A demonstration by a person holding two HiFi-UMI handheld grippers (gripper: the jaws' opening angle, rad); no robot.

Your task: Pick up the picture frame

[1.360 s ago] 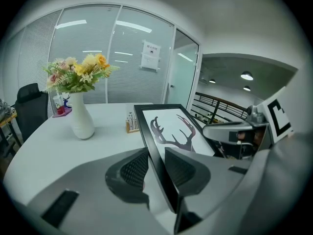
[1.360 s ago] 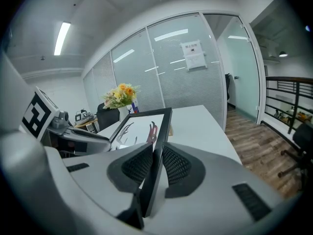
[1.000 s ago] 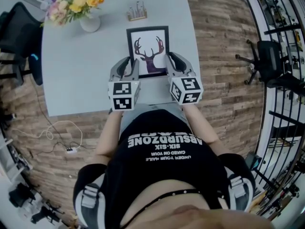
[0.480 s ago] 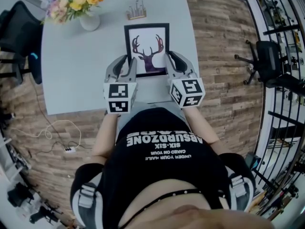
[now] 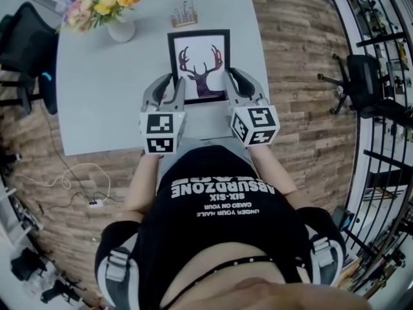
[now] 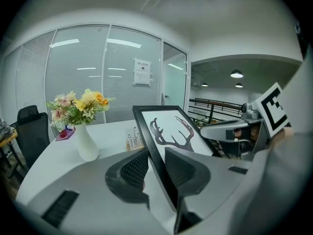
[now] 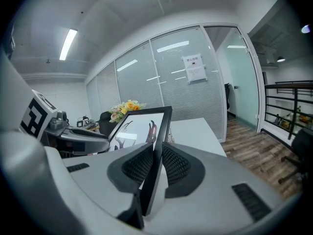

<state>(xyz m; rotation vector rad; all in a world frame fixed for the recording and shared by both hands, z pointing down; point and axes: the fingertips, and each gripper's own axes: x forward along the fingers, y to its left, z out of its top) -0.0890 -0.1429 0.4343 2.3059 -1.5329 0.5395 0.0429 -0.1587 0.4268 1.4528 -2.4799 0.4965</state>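
Observation:
A black picture frame (image 5: 199, 64) with a deer-antler print is held above the grey table (image 5: 103, 102). My left gripper (image 5: 169, 90) is shut on the frame's left edge, and my right gripper (image 5: 230, 86) is shut on its right edge. In the left gripper view the picture frame (image 6: 168, 133) rises tilted between the jaws, with my left gripper (image 6: 155, 166) clamping its black border. In the right gripper view the picture frame (image 7: 146, 126) stands edge-on between the pads of my right gripper (image 7: 155, 163).
A white vase of flowers (image 5: 111, 11) stands at the table's far left corner. A small wooden rack (image 5: 184, 17) sits just beyond the frame. A black chair (image 5: 26, 44) is left of the table; another chair (image 5: 361, 76) is on the wooden floor at the right.
Both grippers have lifted the frame slightly, and it has shifted a little farther from me and to the left. The grip on both edges is unchanged.

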